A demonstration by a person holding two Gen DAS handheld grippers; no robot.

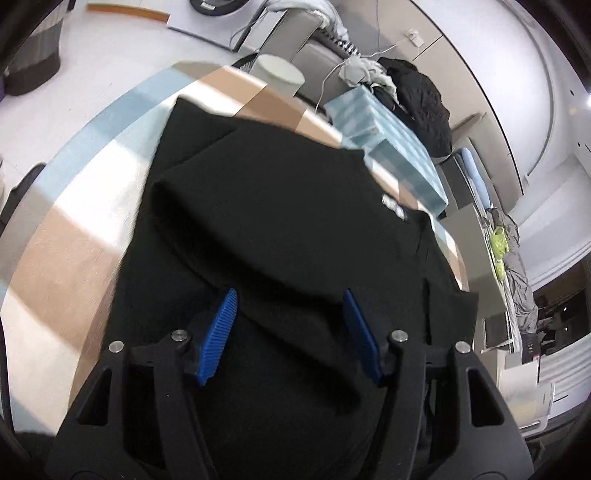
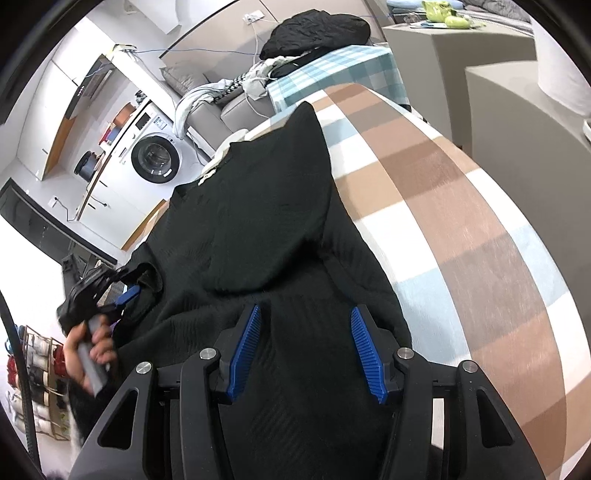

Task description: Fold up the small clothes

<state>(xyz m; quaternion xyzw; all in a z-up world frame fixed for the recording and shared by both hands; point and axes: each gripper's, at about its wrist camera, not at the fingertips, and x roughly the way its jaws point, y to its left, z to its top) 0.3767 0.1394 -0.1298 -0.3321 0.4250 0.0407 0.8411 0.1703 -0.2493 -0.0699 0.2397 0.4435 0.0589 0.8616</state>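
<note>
Both grippers' blue fingers [image 1: 221,336] [image 2: 364,350] spread apart over the black garment [image 1: 280,206] [image 2: 258,229].

Black garment [image 1: 280,206] on checked tablecloth [image 1: 70,243]

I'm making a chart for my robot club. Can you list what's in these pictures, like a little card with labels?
Garment: black top, partly folded, lying rumpled on the cloth
Surface: checked cloth in brown, white and pale blue
Left gripper: open, blue fingers over the black top
Right gripper: open, blue fingers over the black top
Hand: holds the left gripper's handle, seen from the right camera
Background: washing machine, black jacket on a sofa
</note>
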